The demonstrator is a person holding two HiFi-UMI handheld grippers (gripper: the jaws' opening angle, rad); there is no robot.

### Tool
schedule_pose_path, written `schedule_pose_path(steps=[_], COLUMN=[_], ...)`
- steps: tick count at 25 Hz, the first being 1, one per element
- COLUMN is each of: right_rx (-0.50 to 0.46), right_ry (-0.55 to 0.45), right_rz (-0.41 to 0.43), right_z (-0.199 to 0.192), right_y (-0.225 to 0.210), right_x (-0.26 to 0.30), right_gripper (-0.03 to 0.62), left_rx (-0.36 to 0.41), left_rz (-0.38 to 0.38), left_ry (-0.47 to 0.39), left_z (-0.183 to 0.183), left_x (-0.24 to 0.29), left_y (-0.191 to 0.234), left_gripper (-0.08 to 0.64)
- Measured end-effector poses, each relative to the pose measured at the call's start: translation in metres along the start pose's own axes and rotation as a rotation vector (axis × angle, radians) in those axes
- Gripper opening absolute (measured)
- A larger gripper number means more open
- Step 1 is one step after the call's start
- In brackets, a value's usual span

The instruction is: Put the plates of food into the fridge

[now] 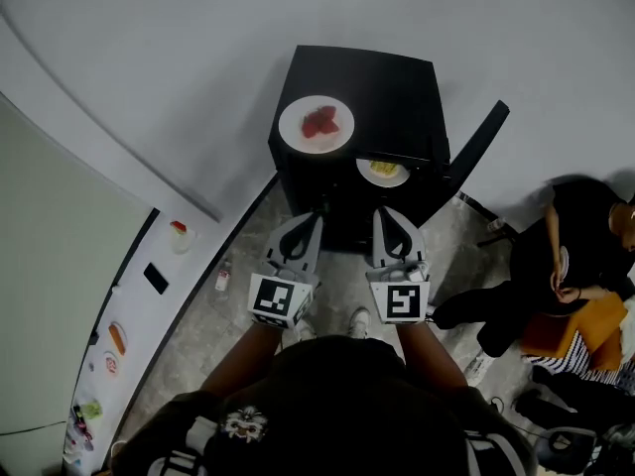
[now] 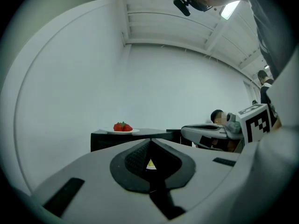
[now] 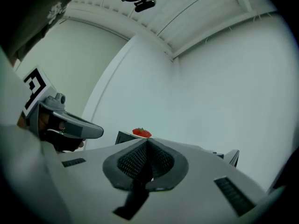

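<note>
The plate of strawberries (image 1: 317, 123) sits atop the black fridge (image 1: 397, 92), ahead of both claws. The plate of yellow food (image 1: 383, 171) lies just beyond the right claw (image 1: 385, 216). That claw and the left claw (image 1: 310, 221) are both closed together, empty.

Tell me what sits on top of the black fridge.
A white plate of strawberries sits on the fridge top, near its left front. A second plate with yellow food shows below the front edge; the rest of the inside is hidden.
</note>
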State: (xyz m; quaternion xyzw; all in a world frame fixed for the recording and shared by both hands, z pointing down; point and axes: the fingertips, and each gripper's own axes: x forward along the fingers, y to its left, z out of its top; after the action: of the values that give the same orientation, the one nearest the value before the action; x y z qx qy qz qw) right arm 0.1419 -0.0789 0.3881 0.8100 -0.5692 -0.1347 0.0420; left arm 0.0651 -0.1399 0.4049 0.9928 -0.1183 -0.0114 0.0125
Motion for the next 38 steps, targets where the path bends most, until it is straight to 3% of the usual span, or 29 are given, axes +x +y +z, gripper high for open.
schedule_pose_path(steps=[8,13,20,23,28,32,38], right_rx=[0.044,0.057,0.015,0.023,-0.154,-0.145,-0.118], right_ry=[-0.024,-0.001,-0.023,-0.027,0.101,0.105,0.084], right_rz=[-0.023,-0.009,0.017,0.024,0.106,0.104,0.084], right_z=[0.018,0.011,0.010,0.009,-0.008,-0.011,-0.011], right_y=[-0.001,0.005,0.016,0.019,0.027,0.026,0.018], right_x=[-0.008,-0.012,-0.016,-0.017,-0.023,-0.024,-0.019], right_gripper=[0.025,0.025,0.025,0.025,0.025,0.025,0.025], left_rx=[0.020,-0.036,-0.367,-0.513,-0.845,-1.107,-1.340], left_rz=[0.030,0.051,-0.007,-0.020,-0.043,-0.101,-0.114], left_ry=[0.031,0.024,0.044,0.013,-0.050,-0.104,-0.139], left_z=[-0.006,-0.007,-0.018,-0.013,-0.010,-0.003,-0.005], left_x=[0.003,0.009,0.036,0.045,0.064,0.082,0.098], left_y=[0.006,0.018,0.033,0.042,0.063,0.074,0.090], left_gripper=[0.021,0.023,0.027,0.122,0.140,0.147,0.149])
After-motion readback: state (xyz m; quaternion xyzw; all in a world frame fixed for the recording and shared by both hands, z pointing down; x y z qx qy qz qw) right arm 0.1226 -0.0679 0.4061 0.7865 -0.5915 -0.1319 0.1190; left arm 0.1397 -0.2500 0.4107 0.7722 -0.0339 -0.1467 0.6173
